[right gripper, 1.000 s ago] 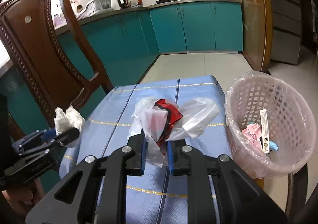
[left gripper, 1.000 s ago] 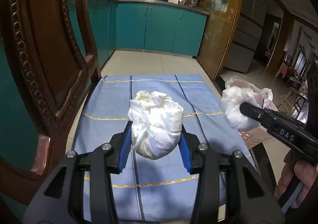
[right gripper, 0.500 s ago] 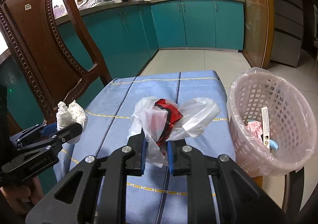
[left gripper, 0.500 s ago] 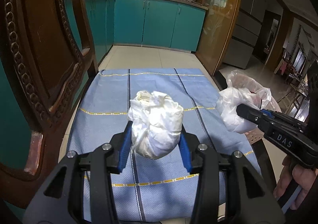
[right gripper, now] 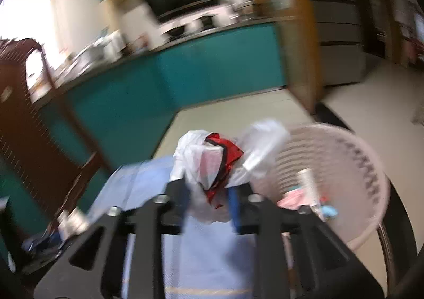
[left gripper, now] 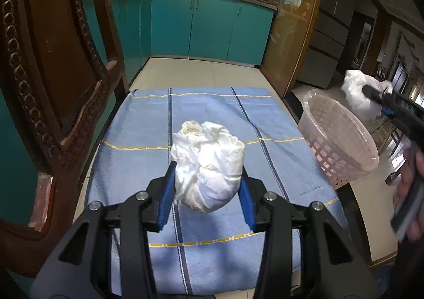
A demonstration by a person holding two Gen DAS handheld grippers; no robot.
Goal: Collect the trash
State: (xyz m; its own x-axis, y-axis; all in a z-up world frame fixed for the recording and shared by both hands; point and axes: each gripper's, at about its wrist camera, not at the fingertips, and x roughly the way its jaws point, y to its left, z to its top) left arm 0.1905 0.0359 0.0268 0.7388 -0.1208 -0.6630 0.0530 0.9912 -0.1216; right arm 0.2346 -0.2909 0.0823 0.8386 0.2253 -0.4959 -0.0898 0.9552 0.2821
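Note:
My left gripper (left gripper: 207,166) is shut on a crumpled white paper wad (left gripper: 212,174), held above the blue tablecloth (left gripper: 212,113). At the right edge of the left wrist view my right gripper (left gripper: 376,95) carries a clear plastic bag (left gripper: 357,97) beyond the pink mesh basket (left gripper: 339,137). The right wrist view is blurred. There the right gripper (right gripper: 208,187) has its jaws opening, and the plastic bag with a red wrapper inside (right gripper: 209,163) lies loose between them, beside the basket (right gripper: 344,155). Some trash lies in the basket.
A carved wooden chair (left gripper: 53,60) stands close on the left of the table. Teal kitchen cabinets (left gripper: 212,26) and tiled floor lie beyond. A person's hand (left gripper: 413,193) grips the right tool at the right edge.
My right gripper has swung right to the basket and rolled, and its jaws have parted around the plastic bag. The left gripper still holds the white wad in place.

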